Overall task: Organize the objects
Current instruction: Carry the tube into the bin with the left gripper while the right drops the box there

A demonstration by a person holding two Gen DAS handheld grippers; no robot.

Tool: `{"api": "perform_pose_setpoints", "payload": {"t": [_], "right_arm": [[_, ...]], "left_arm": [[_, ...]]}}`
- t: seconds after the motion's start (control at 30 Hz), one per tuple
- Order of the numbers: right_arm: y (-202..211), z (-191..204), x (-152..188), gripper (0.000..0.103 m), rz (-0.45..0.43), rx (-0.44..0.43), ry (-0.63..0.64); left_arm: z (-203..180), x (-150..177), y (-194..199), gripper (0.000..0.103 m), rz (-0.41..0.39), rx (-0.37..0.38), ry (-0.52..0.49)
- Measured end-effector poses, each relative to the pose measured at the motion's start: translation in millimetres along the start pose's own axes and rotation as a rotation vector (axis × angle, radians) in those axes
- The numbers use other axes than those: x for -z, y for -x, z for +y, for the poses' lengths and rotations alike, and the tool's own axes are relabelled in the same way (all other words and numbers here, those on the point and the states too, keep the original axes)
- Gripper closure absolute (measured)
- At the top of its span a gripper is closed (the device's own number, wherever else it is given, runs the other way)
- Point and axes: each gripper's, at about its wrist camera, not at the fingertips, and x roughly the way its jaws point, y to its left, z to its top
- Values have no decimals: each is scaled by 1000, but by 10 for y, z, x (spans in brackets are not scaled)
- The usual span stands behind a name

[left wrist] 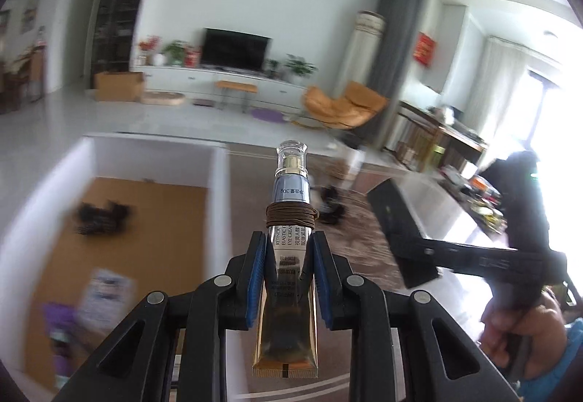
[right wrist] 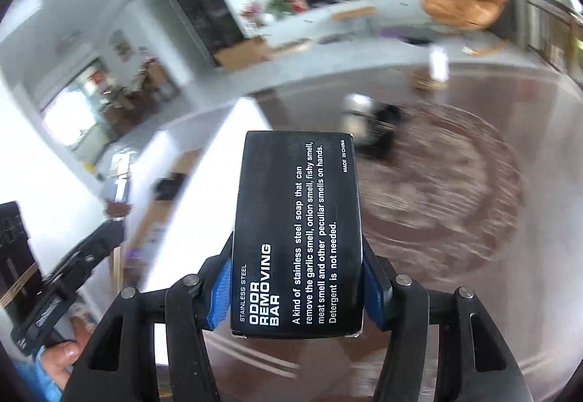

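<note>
left wrist view: left gripper (left wrist: 288, 278) clamped on a gold eye cream tube (left wrist: 289, 256), long axis running straight out along the fingers, cap far. right gripper (right wrist: 297, 287) clamped on a black soap box (right wrist: 297, 234), likewise lengthwise. white-walled box (left wrist: 218, 183) lies below-left, nearer the left hand, holding a dark clip (left wrist: 100, 218) and blurred packets.

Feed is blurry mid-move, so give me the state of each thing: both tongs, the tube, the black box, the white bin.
Left tongs: shut on the tube.
Eye cream tube: held, capped, brown hair tie wound around it.
Right tongs: shut on the box.
Odor removing bar box: held, closed, lifted.
White bin: open, already holding items.
</note>
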Motion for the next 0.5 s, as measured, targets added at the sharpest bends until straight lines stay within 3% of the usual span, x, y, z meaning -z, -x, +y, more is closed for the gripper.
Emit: {"api": "perform_pose_setpoints", "payload": {"t": [0.17,0.27,0.33,0.37,0.4,0.43,0.5], "right_arm": [[-380,889,-116,45,35,-136,112],[-687,1356,-139,44,65,-167,173],[-916,1610,-80,43,91,-176,199],[-1069,1705,-43,42,121,-175,209],[-1181,1756,-18,38,148,-177,213],[-1295,1806,12,27,175,-175,214],[-1360,1831,52,20,173,-163,223]], "left_arm": [[818,-127,242,78,14,-196,42],[1250,-94,232,77,79,-268,75],[1507,-35,96,75,165,-353,96],[1624,8,28,70,218,-384,109],[1730,52,-50,51,269,-405,128],[1848,116,-135,27,322,-424,157],[1909,182,-181,20,333,-448,176]]}}
